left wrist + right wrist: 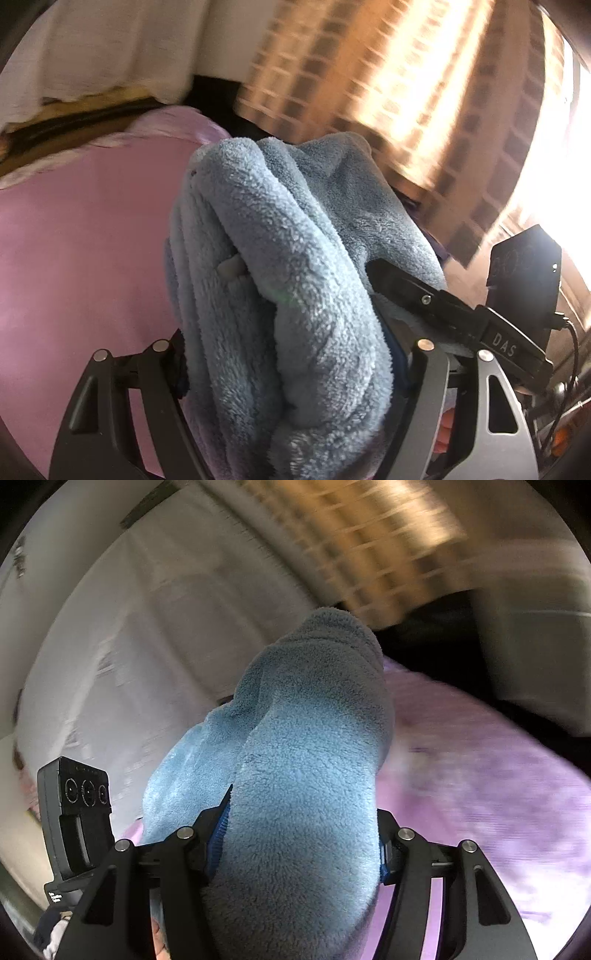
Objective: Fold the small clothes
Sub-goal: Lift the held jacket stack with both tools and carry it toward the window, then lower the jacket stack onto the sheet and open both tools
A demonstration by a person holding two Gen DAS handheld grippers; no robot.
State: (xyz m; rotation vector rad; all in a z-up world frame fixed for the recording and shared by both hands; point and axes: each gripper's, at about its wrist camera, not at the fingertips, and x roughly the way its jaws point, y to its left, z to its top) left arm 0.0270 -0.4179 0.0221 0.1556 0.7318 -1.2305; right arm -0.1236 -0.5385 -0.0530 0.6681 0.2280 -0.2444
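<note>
A fluffy light-blue fleece garment [280, 266] is bunched between the jaws of my left gripper [291, 369], which is shut on it; its fingertips are hidden in the cloth. In the right wrist view the same blue garment [303, 775] fills the jaws of my right gripper [295, 853], also shut on it. Both hold it lifted above a pink sheet [81, 258], which also shows in the right wrist view [480, 775]. The right gripper's body [458, 310] reaches into the left wrist view at right, close beside the garment.
White bedding [103, 48] lies beyond the pink sheet. A brown checked curtain [406, 92] with bright light hangs behind. A white wall or cupboard [129, 646] is at left in the right wrist view. The background is motion-blurred.
</note>
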